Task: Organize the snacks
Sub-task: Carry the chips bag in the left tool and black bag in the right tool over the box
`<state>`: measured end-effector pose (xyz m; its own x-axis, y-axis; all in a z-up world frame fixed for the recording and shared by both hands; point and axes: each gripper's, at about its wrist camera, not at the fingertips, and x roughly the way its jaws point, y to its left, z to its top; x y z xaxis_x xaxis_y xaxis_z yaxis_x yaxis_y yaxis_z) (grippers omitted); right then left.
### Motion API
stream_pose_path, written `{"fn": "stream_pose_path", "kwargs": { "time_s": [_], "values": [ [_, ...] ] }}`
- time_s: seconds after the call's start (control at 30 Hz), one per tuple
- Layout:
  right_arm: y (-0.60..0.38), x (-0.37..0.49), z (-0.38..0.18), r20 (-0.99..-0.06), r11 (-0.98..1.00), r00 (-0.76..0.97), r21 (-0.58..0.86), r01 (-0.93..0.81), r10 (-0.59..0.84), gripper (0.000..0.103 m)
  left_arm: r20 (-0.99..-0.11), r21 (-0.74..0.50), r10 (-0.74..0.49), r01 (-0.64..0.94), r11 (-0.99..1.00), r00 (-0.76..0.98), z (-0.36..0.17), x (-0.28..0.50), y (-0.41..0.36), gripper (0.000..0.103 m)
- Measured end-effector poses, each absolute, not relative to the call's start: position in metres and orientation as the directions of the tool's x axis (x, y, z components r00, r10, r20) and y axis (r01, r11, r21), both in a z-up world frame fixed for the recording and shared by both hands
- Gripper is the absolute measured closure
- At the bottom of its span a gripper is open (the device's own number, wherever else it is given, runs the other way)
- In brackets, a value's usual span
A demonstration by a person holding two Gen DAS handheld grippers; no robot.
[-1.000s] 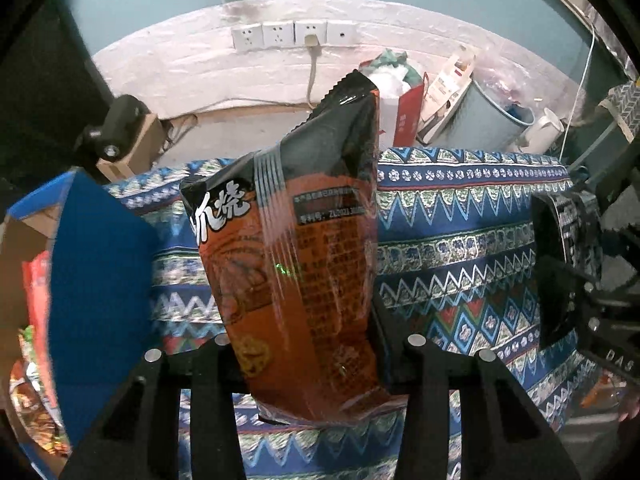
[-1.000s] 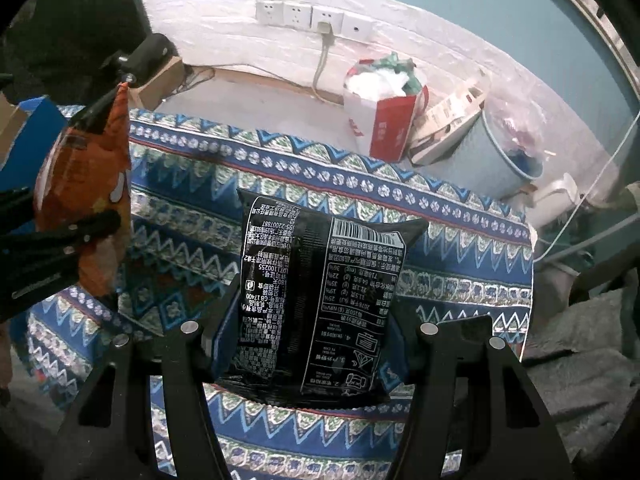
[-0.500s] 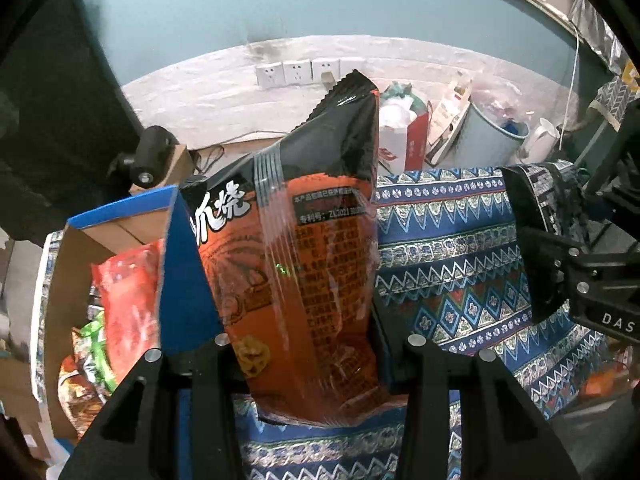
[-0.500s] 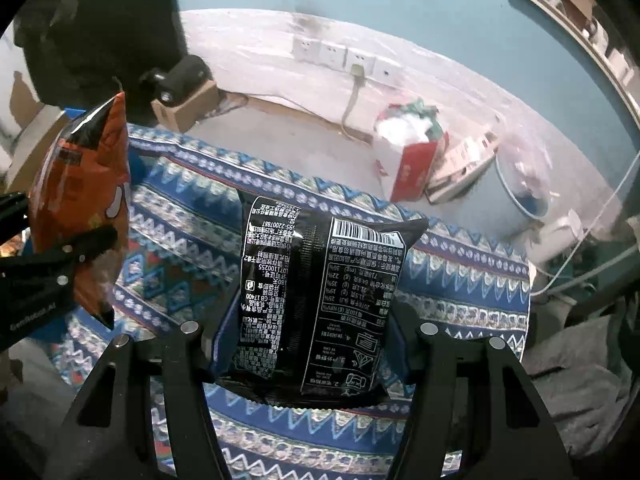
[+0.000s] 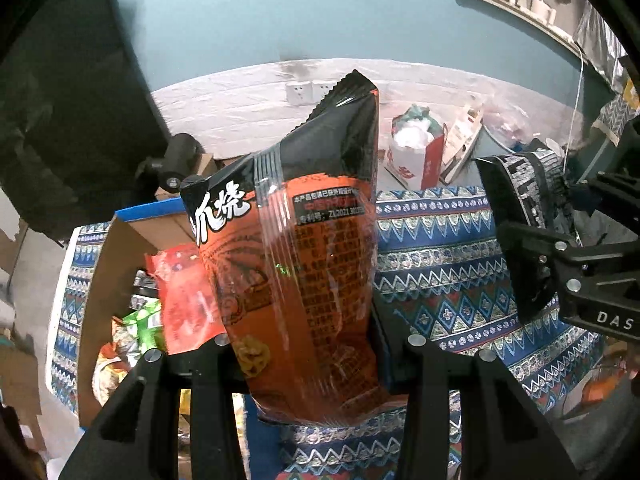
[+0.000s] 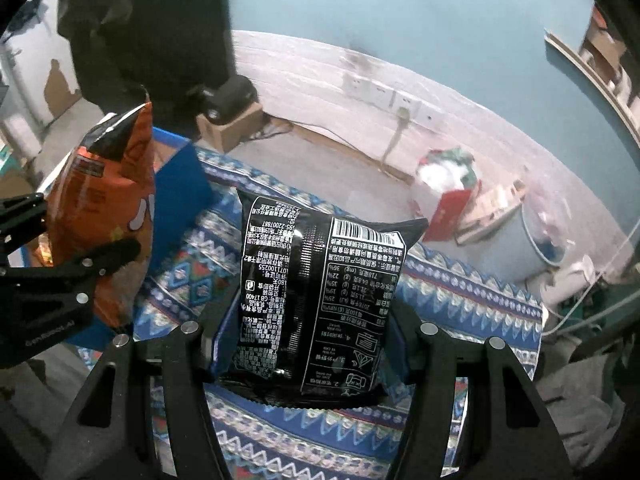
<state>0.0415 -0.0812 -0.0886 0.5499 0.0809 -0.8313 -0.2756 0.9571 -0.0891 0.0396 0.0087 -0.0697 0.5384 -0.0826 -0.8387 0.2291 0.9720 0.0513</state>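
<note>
My left gripper is shut on an orange and black snack bag and holds it upright in the air, next to an open cardboard box with blue flaps that holds several snack packets. My right gripper is shut on a black snack bag with white print, held above the patterned tablecloth. The right gripper and black bag show at the right of the left wrist view. The left gripper and orange bag show at the left of the right wrist view.
The blue patterned cloth covers the table. Behind it on the floor stand a red and white bag, a grey bin and a small cardboard box. Wall sockets sit on the white wall strip.
Both grippers have risen and shifted left with their bags. The open box with its snack packets has come into the left wrist view beside the orange bag.
</note>
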Motion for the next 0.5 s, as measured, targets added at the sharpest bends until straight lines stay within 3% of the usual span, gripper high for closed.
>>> {"fn": "stream_pose_path", "kwargs": {
  "time_s": [0.5],
  "values": [
    [-0.016, 0.061, -0.077, -0.824, 0.930, 0.541, -0.049, -0.364, 0.169, 0.043, -0.806, 0.058, -0.034, 0.136, 0.989, 0.591, -0.048, 0.026, 0.071, 0.059]
  ]
}}
